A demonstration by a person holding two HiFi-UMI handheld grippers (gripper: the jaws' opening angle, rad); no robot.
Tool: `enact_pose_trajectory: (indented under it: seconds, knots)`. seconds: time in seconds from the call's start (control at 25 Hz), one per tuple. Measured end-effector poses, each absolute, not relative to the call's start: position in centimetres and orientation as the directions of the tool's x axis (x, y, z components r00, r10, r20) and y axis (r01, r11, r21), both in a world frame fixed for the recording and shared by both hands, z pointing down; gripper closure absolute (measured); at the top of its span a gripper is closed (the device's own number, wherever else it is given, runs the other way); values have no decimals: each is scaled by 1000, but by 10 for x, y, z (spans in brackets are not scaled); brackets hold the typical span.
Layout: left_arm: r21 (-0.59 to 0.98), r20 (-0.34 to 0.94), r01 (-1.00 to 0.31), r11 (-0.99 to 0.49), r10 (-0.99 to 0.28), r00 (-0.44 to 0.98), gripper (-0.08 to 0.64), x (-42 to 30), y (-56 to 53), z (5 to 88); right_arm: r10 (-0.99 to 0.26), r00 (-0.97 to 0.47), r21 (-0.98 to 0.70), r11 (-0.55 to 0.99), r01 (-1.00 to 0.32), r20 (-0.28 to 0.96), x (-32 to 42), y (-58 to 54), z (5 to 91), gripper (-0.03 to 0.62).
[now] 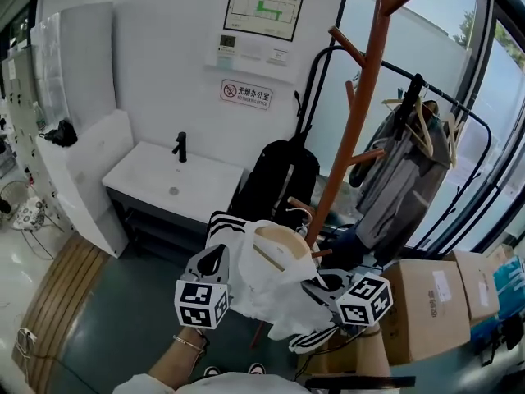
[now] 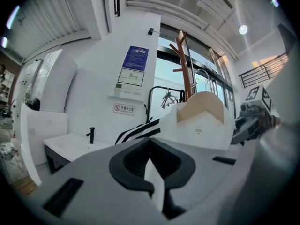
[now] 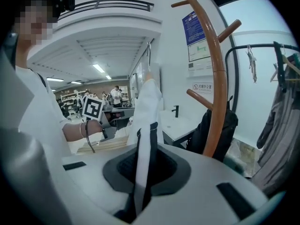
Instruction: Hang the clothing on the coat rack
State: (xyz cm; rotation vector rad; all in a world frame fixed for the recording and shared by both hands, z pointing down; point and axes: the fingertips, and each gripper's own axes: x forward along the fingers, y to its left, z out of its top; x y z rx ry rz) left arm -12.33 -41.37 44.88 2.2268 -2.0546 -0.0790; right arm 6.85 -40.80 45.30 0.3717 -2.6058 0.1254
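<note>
You're holding the limp, light white black-striped garment (image 1: 272, 295), left gripper (image 1: 221, 257) and right gripper (image 1: 313, 283) both clamped on fabric; collar's likely the best hooking spot, brown wooden coat rack (image 1: 361, 97) at 1 o'clock.

Head view, wall side: white vanity top (image 1: 176, 183) at 10 o'clock of frame centre, with a black faucet (image 1: 180, 147) upright at its 12 o'clock edge. A red-and-white wall sign (image 1: 245, 94) sits at 12 o'clock, with a framed notice (image 1: 262, 12) directly above it. Black bag (image 1: 275, 179) at the vanity's 3 o'clock, close beside it. Black garment rail (image 1: 472, 115) at 2 o'clock, carrying wooden hangers (image 1: 422, 130) and grey garments (image 1: 398, 191). Cardboard boxes (image 1: 426, 306) on the floor at 4 o'clock. Wooden slatted platform (image 1: 61, 298) at 8 o'clock.
</note>
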Motion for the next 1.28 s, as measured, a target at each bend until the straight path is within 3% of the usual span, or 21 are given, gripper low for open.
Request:
enact_pose_trajectory:
  seconds: [0.36, 1.28]
  knots:
    - [67, -14, -996, -57, -998, 56, 551, -130, -401, 417, -188, -841, 26, 979, -204, 507, 62, -399, 421, 558]
    - [-21, -120, -991, -129, -984, 130, 552, -109, -402, 323, -200, -841, 45, 977, -206, 502, 89, -398, 295, 558]
